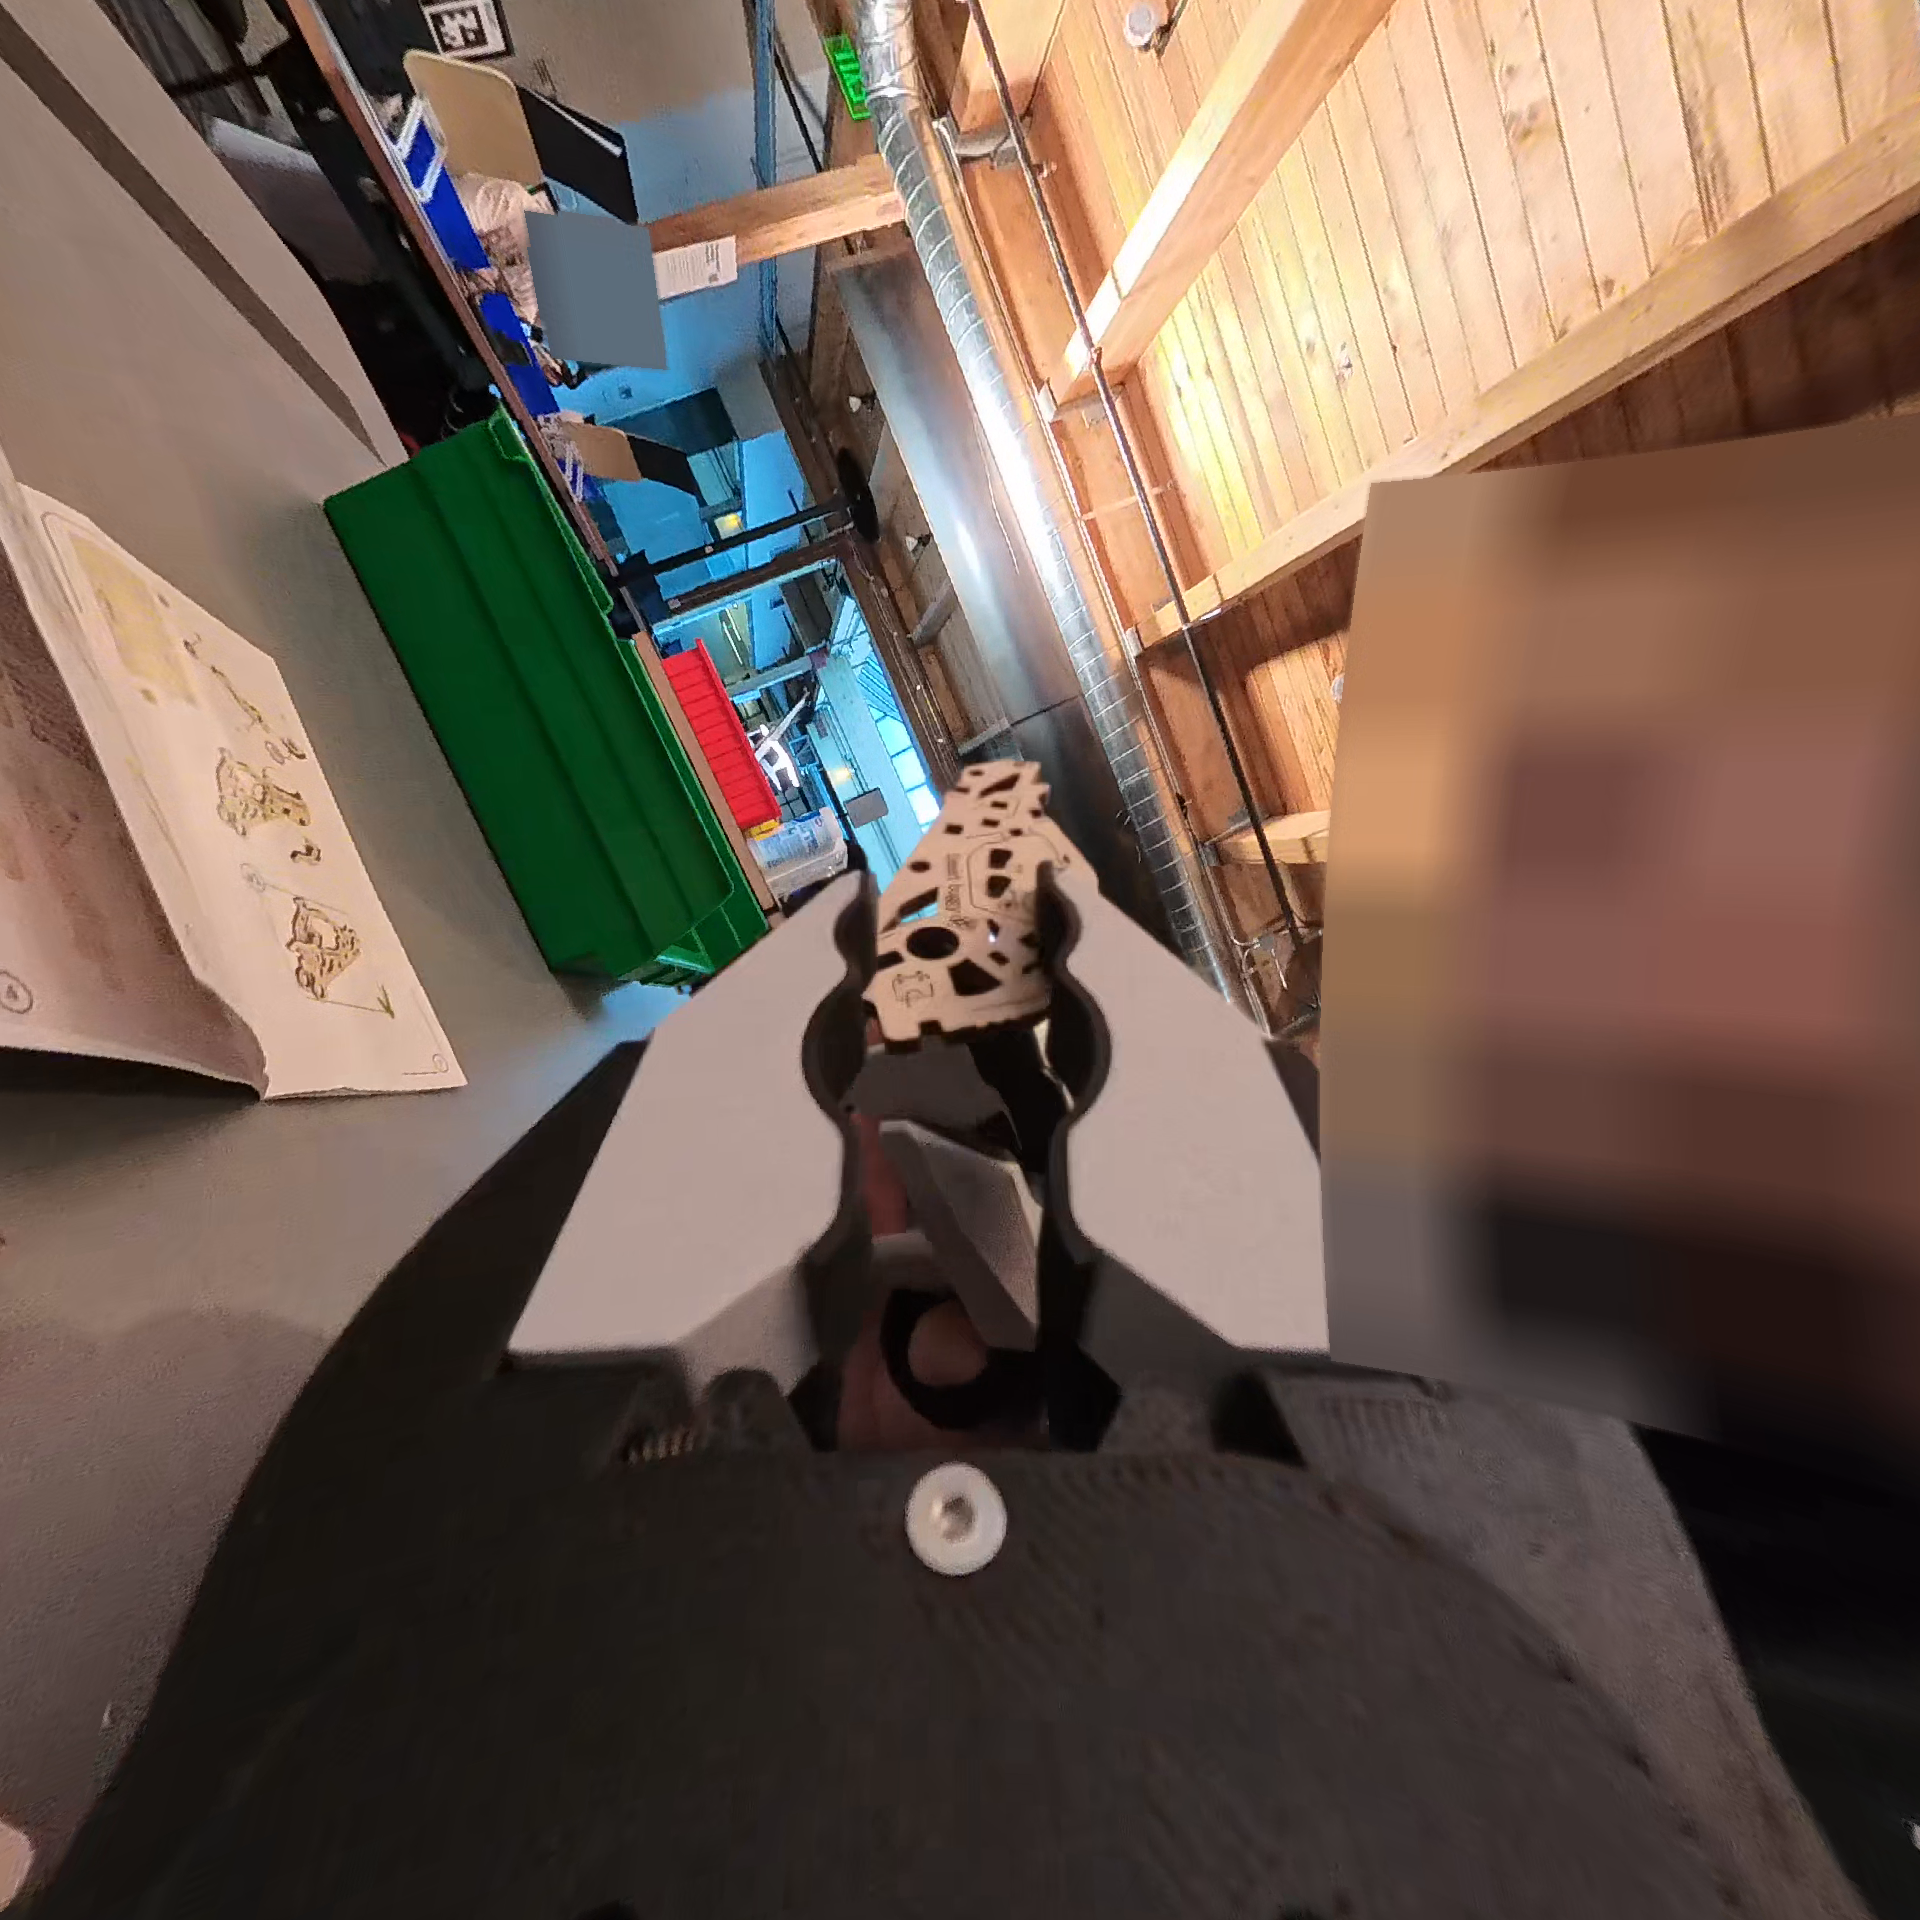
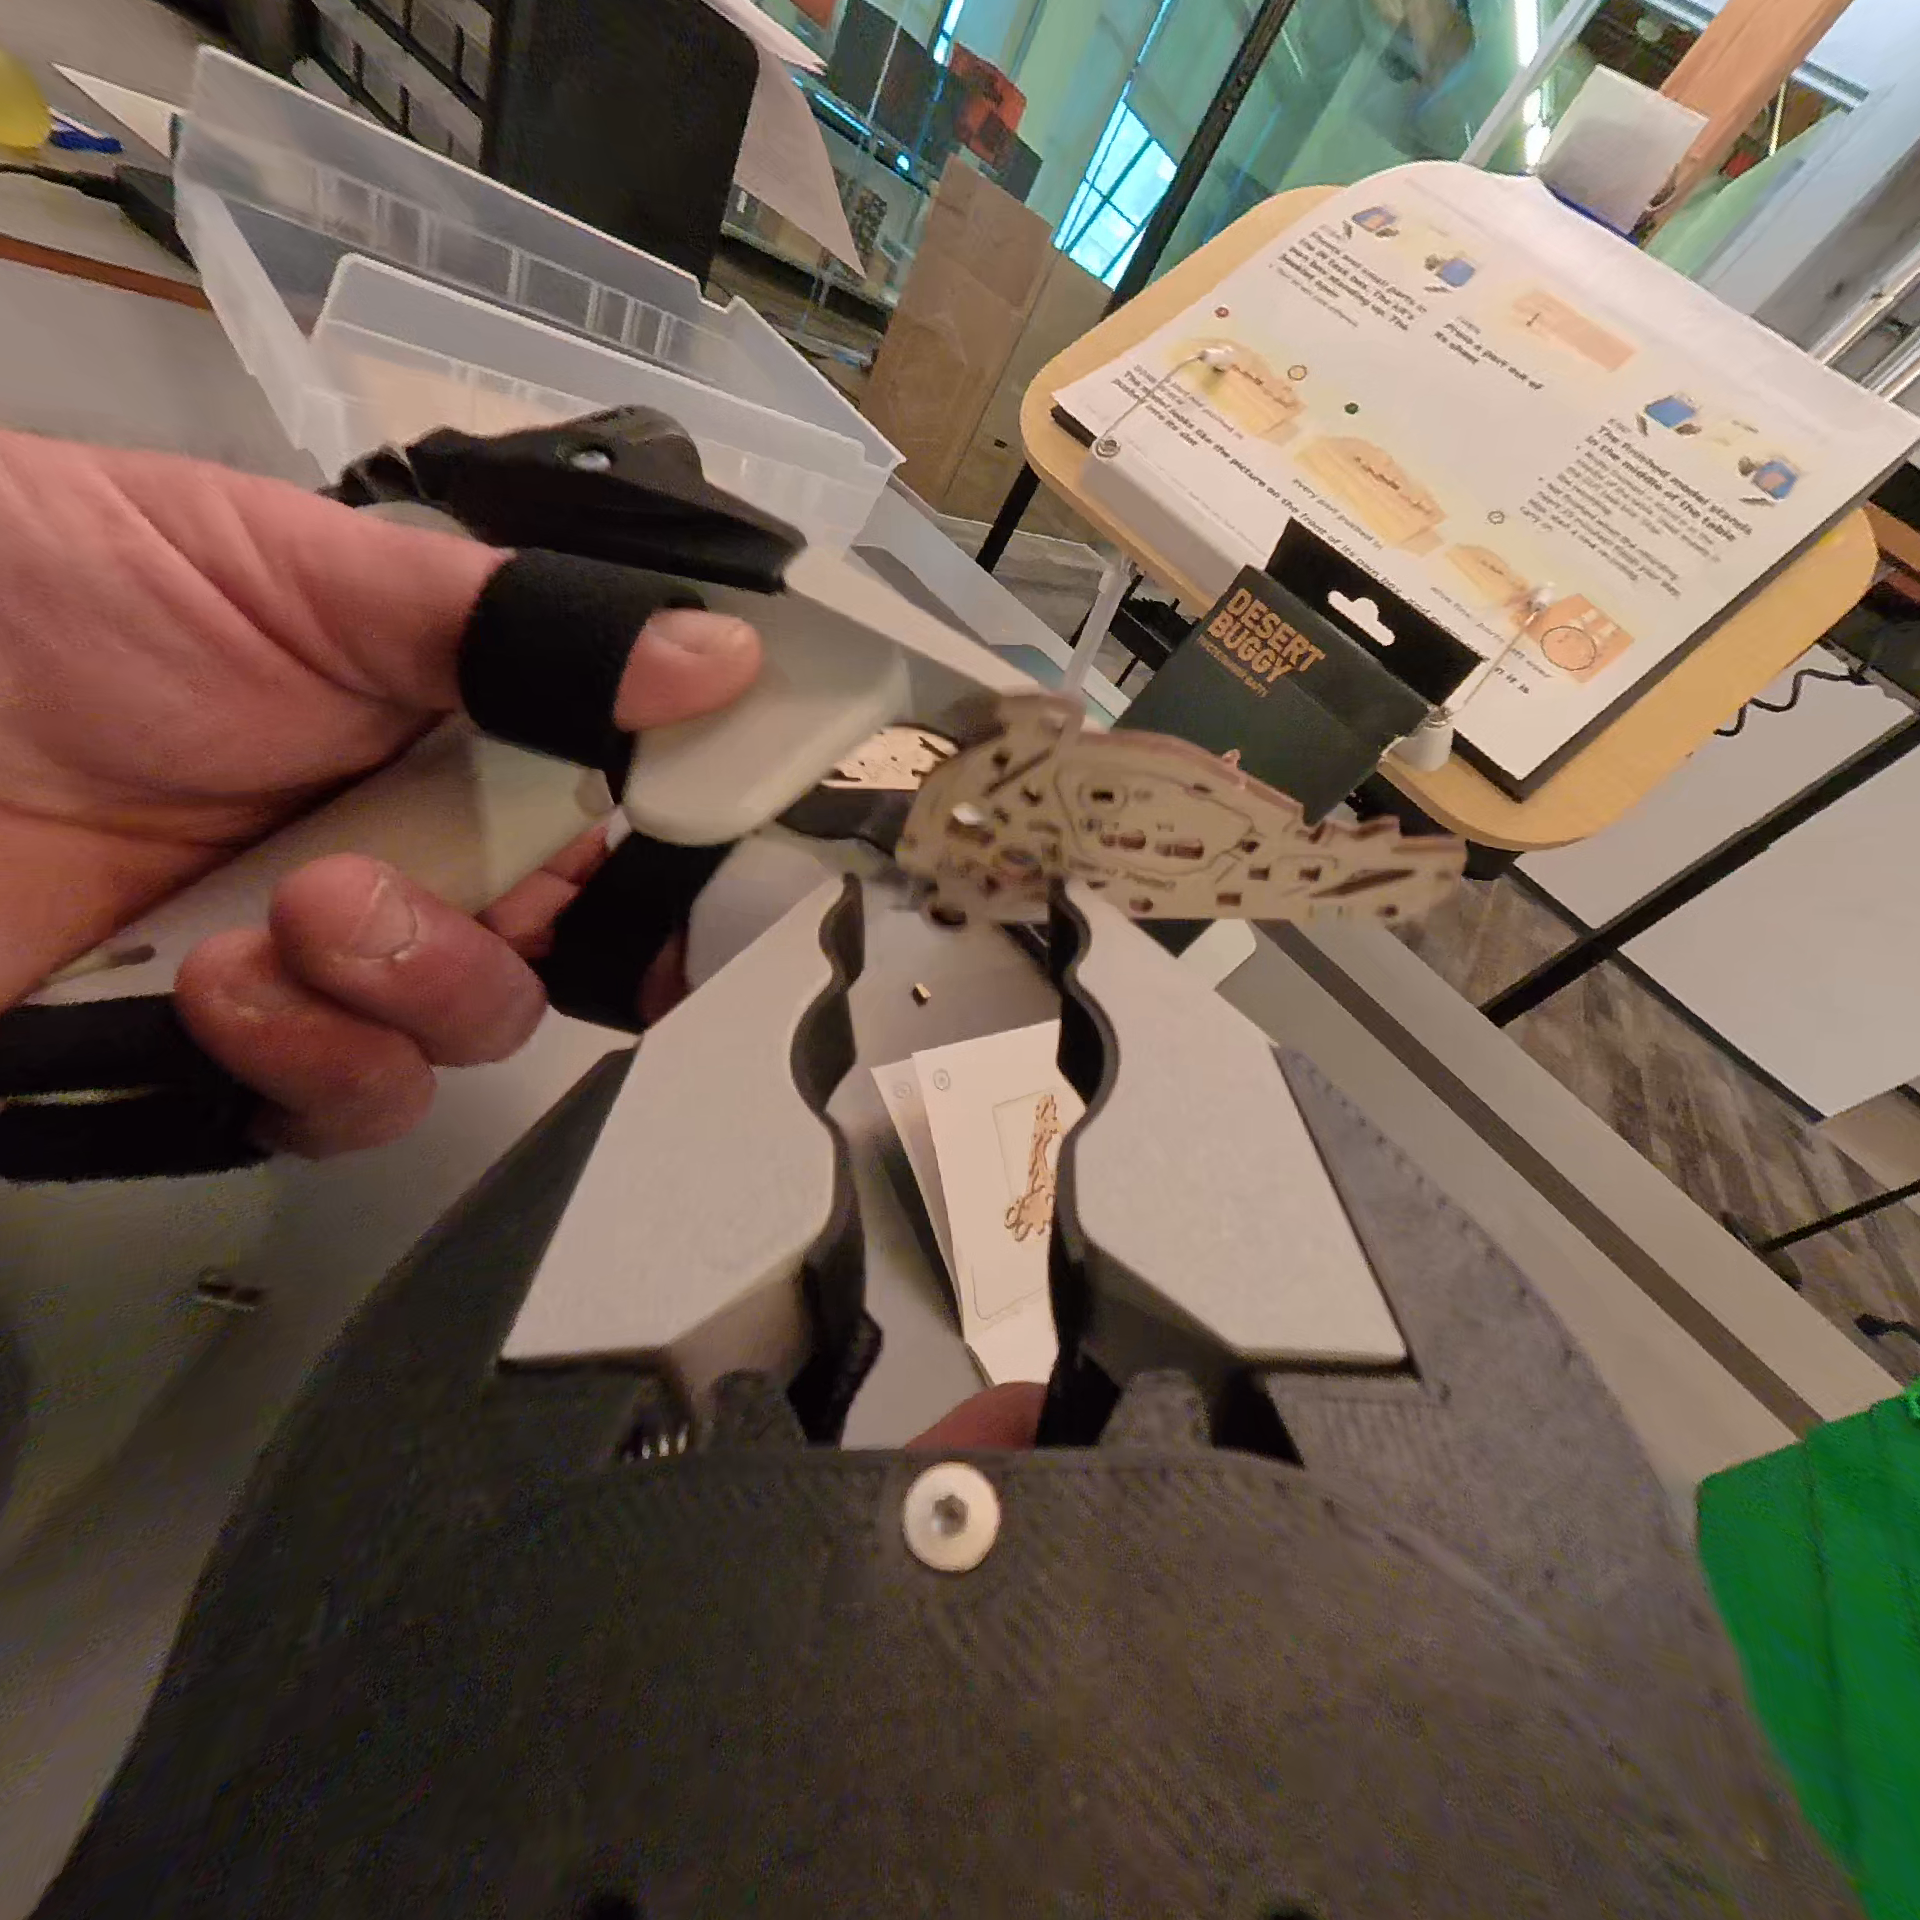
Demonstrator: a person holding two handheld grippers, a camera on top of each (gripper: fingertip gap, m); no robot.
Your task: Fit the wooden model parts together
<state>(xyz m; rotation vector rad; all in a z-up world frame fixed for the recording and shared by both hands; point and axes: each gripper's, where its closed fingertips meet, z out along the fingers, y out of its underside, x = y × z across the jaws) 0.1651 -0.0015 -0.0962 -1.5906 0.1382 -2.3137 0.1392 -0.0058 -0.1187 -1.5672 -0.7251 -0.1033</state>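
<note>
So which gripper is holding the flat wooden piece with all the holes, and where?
The left gripper holds the flat, pale wooden cut-out panel by one end. The right gripper is open, just beneath it.

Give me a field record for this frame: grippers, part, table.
left gripper: closed on one end of the wooden panel
right gripper: open, tips at the panel's lower edge, not gripping it
wooden panel: held off the table, flat face toward the right wrist view
on table: instruction booklet, green bin, clear organizer box
</note>
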